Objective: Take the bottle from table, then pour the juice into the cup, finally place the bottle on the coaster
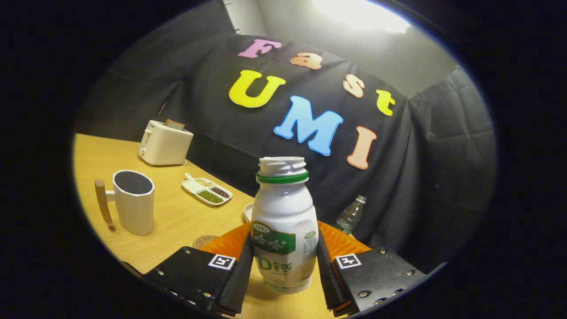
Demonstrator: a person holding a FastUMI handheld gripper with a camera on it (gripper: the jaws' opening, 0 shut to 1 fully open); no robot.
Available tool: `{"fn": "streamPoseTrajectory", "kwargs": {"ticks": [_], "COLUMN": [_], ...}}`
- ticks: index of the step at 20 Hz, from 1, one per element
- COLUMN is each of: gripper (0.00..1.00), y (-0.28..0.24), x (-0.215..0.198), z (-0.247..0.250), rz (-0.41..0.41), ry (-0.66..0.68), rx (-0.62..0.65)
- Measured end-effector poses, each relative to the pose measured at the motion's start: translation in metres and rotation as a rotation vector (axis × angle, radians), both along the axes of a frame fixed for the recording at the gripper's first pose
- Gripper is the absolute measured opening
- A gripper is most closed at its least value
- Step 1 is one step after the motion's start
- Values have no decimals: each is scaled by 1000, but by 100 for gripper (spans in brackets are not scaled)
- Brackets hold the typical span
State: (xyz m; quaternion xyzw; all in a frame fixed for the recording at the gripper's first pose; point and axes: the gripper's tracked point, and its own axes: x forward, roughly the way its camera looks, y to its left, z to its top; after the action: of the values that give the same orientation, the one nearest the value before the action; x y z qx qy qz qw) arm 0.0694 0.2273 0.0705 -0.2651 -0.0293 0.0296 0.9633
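Observation:
A white juice bottle [283,221] with a green neck ring and no cap stands upright between my fingers. My gripper [285,248] is shut on it, with both black pads pressed against its sides over the label. The table shows just under its base; I cannot tell whether it is lifted off. The white cup [133,201] with a wooden handle stands on the table beyond my left finger, its mouth open and dark inside. A round coaster [203,241] lies just ahead of the left finger, partly hidden by it.
A white toaster [165,142] with a slice in it sits at the table's far side. Between the cup and the bottle lies a divided dish of beans [207,189]. A small white round thing [248,212] peeks from behind the bottle. A clear plastic bottle [351,215] stands beyond my right finger.

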Motion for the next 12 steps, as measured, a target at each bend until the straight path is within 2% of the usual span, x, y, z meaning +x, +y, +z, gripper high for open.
{"fn": "streamPoseTrajectory", "kwargs": {"ticks": [12], "gripper": [67], "y": [65], "x": [22], "z": [28], "rz": [77], "ry": [-117], "rx": [-451]}}
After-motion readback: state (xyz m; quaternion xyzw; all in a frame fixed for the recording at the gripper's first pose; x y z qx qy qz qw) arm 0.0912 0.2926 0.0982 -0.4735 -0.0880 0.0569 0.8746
